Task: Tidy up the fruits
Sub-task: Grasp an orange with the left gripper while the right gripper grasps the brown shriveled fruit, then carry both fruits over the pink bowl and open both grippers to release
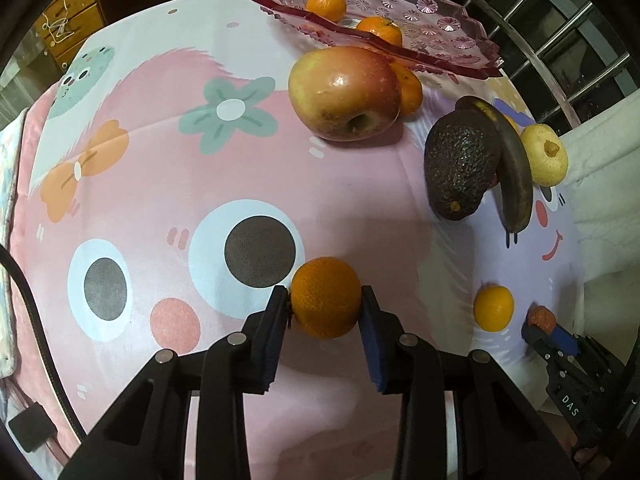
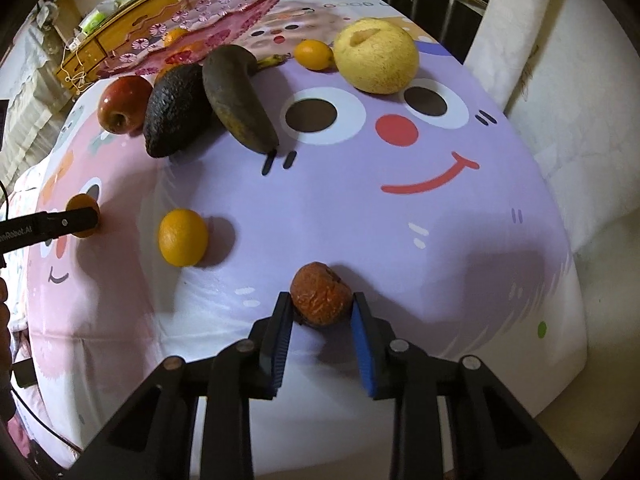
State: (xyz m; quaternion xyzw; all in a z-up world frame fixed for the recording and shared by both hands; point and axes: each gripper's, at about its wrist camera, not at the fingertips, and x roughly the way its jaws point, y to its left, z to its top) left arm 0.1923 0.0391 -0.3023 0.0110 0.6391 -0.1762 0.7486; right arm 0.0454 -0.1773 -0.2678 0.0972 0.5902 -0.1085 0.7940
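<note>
My left gripper (image 1: 325,300) is shut on an orange mandarin (image 1: 326,297) that rests on the patterned cloth. My right gripper (image 2: 321,306) is shut on a wrinkled reddish-brown fruit (image 2: 320,299), also low on the cloth; it shows at the lower right of the left wrist view as well, the wrinkled fruit (image 1: 541,318). A loose yellow-orange citrus (image 2: 183,237) lies between the two grippers. Farther off lie a red apple (image 1: 344,94), a dark avocado (image 1: 462,164), a blackened banana (image 1: 514,176) and a yellow pear (image 1: 546,154). A pink plastic tray (image 1: 440,46) at the back holds two mandarins (image 1: 326,5).
Another mandarin (image 1: 410,90) sits behind the apple, under the tray's edge, and a small orange (image 2: 314,54) lies beside the pear. A metal railing (image 1: 560,40) runs behind the tray. A white cushion (image 2: 560,100) borders the cloth on the right. Wooden drawers (image 2: 132,28) stand in the background.
</note>
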